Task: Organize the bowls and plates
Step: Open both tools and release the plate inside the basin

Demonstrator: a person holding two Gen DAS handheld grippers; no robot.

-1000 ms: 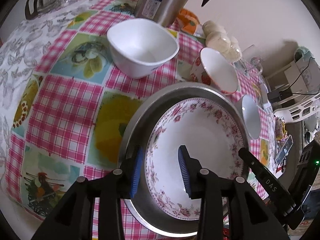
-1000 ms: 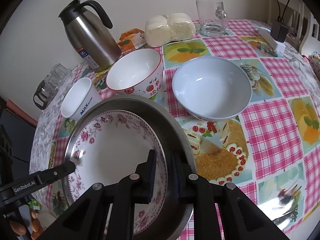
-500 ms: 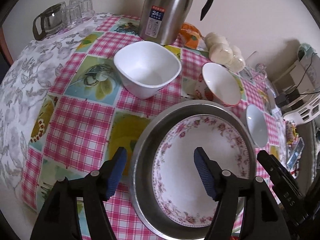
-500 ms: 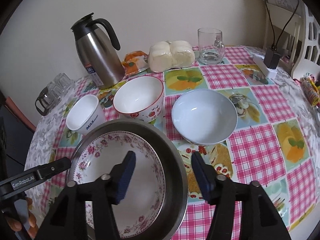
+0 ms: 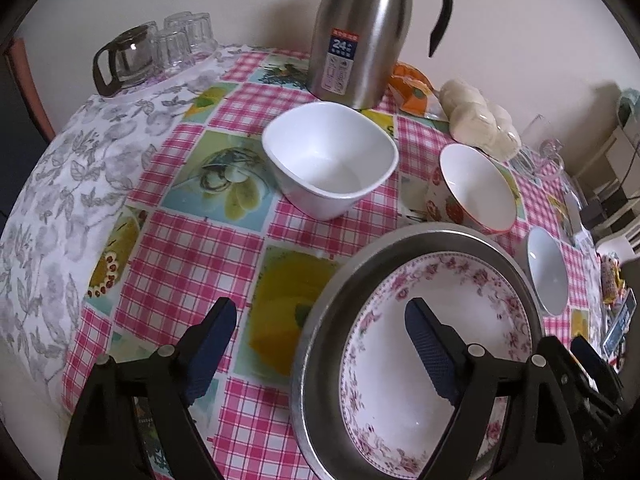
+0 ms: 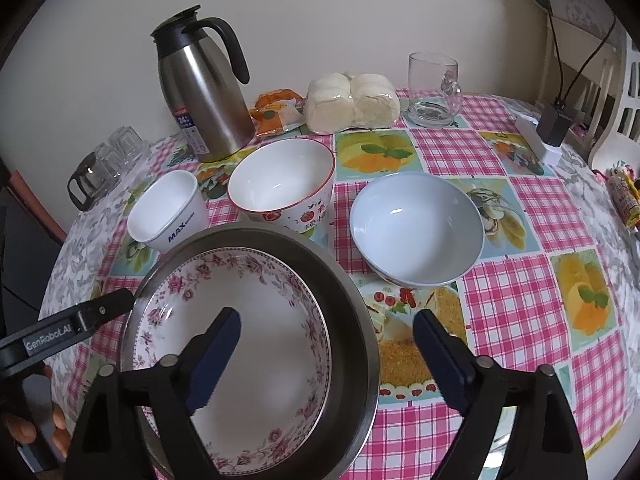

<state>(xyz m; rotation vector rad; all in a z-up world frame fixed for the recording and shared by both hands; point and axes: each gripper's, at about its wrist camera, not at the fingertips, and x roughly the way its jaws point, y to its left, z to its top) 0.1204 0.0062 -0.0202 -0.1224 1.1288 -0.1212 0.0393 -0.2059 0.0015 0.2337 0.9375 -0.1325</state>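
Observation:
A pink-flowered plate (image 5: 400,400) (image 6: 260,300) lies inside a steel dish (image 5: 320,320) (image 6: 352,300) on the checked tablecloth. My left gripper (image 5: 322,344) straddles the dish's left rim, jaws opening and touching nothing. My right gripper (image 6: 328,356) straddles the right rim, jaws opening too, pads clear of the metal. Behind the dish stand a white square bowl (image 5: 332,160) (image 6: 168,212), a strawberry-patterned bowl (image 5: 476,188) (image 6: 280,184) and a pale blue bowl (image 5: 546,272) (image 6: 416,228).
At the back stand a steel thermos jug (image 5: 360,32) (image 6: 204,88), a glass pot with tumblers (image 5: 124,56), wrapped buns (image 6: 352,100), an orange packet (image 6: 276,112) and a glass mug (image 6: 432,88). A charger block (image 6: 548,128) sits at the right edge.
Both grippers were shut on the steel dish's rims a second ago. They have let go, spread wide and tilted up, so more of the table shows.

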